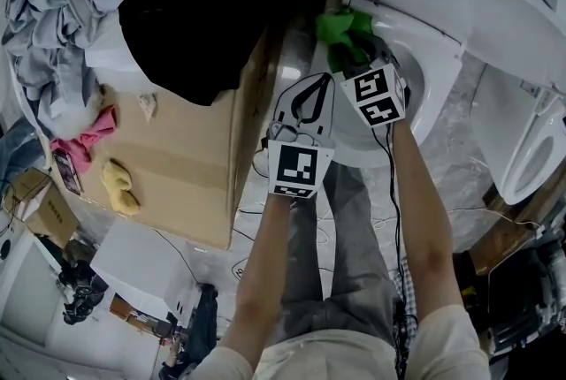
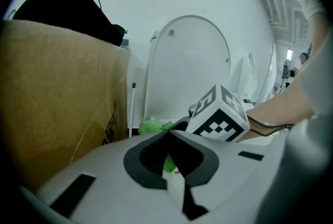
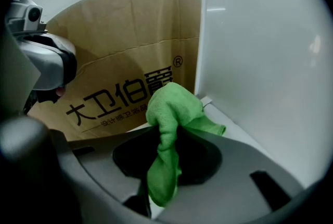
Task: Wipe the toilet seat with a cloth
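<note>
Cloth [image 3: 169, 111], green: soft, light, limp, non-slip by the look. Pinched at bunched middle by right gripper [image 3: 162, 137], beside toilet seat [image 1: 439, 91]. Left gripper [image 2: 169, 134] closed, empty.

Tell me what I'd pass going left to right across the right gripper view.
left gripper → cardboard box → green cloth → white toilet
</note>
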{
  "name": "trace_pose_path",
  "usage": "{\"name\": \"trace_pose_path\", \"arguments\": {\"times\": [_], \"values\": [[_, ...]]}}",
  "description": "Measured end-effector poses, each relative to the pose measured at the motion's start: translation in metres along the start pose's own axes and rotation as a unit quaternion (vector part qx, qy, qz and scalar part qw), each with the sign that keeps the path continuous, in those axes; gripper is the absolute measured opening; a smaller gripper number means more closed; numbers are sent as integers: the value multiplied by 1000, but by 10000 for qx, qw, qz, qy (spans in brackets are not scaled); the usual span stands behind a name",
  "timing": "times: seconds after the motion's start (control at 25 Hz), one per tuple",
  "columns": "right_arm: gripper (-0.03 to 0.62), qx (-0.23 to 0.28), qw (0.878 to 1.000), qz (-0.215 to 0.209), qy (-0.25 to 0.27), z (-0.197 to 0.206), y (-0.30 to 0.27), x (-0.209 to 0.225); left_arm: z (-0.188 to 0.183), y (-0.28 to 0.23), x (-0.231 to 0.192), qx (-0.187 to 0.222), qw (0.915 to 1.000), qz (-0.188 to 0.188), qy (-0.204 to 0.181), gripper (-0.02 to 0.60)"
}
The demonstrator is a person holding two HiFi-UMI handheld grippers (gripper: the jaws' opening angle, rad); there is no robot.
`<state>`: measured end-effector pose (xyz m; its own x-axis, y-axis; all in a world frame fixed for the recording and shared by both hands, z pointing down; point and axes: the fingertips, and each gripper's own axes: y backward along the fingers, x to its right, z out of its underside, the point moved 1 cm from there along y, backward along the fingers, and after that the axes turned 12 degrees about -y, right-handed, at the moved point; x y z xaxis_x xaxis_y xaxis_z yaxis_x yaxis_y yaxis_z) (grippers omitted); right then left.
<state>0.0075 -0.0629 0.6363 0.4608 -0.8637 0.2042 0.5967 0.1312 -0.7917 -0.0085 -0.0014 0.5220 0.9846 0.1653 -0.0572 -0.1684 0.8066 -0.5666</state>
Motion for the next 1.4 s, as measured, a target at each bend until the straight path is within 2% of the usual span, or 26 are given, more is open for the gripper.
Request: {"name": "trace_pose_path", "arguments": {"times": [0.64,1.4], "values": [[95,5,9997,236,-65,5,14,35,-15,-13,15,41,9999,79,-78,12],[95,-14,9981,549,-273,36,46,80,-28,-33,45,40,9995,253,-203,12]]}}
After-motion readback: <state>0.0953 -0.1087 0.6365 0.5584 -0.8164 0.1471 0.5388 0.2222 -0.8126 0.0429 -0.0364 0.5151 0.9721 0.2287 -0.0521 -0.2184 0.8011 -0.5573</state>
